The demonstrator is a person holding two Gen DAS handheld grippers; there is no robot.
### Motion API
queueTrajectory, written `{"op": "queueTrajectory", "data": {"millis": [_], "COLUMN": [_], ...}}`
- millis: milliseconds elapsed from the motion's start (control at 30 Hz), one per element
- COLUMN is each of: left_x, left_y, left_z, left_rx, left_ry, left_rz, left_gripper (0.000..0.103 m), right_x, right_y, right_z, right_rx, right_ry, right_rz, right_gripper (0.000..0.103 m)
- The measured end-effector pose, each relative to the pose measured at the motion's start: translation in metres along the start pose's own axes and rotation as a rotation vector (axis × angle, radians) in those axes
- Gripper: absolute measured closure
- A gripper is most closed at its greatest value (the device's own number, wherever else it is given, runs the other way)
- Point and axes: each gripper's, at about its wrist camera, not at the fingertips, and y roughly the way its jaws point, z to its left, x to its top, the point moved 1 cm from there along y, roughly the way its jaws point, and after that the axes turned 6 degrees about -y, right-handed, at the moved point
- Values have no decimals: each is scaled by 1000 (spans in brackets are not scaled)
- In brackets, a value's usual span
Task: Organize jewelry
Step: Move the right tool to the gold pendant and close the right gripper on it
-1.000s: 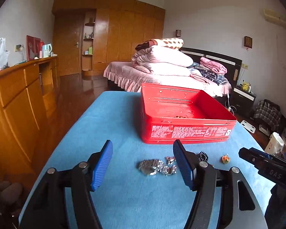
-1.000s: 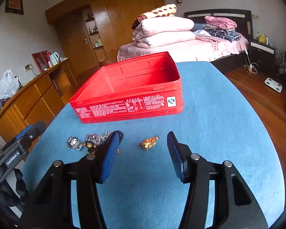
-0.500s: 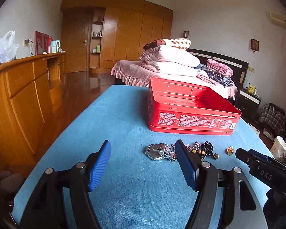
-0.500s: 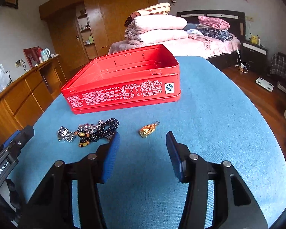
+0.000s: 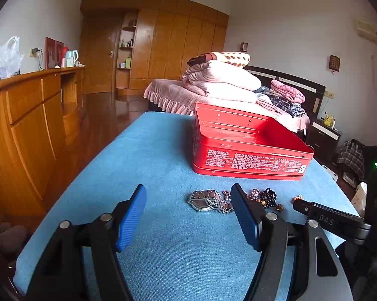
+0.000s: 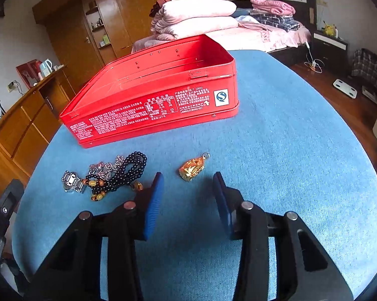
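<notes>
Right claw (image 6: 188, 195) hung just short of the gold pendant (image 6: 191, 168), jaws closing, nothing between them yet. Left claw (image 5: 188, 215) stood wide and empty, near the watch (image 5: 206, 201). Pendant lay alone on the blue table (image 6: 288, 155), apart from the tangle to its left and in front of the red tin (image 6: 163, 95).

My read: pendant was the pick. To do it well I'd ease forward until both pads flank its body, not the small ring on top, then close low against the cloth so it can't skid out. Keep clear of the black beads (image 6: 128, 173).

Count: one tin, open, with no lid in view. One pendant. One watch. One string of black beads with amber ones. One silvery chain (image 6: 105, 169), maybe more; tangle too tight to tell.
</notes>
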Motion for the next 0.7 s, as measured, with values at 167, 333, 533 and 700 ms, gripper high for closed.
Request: {"op": "queueTrajectory", "data": {"millis": [167,333,533,700], "left_x": [1,1,0,1], "left_y": [0,0,0,0], "left_z": [0,0,-1,1], "left_rx": [-7,-12,-18,-20], "left_ry": [-4,-6,-5,-6], "left_rz": [3,5,7,9], "left_gripper": [35,35,35,35], "right_x": [2,4,9,10], "right_y": [3,6,11,14], "right_z": [3,2,5,3], "right_rx": [-8,-20,-49,-59], "right_ry": [-2,3,-2,-3], "right_rz": [17,30,47,56], "right_gripper": [63,64,66,70]}}
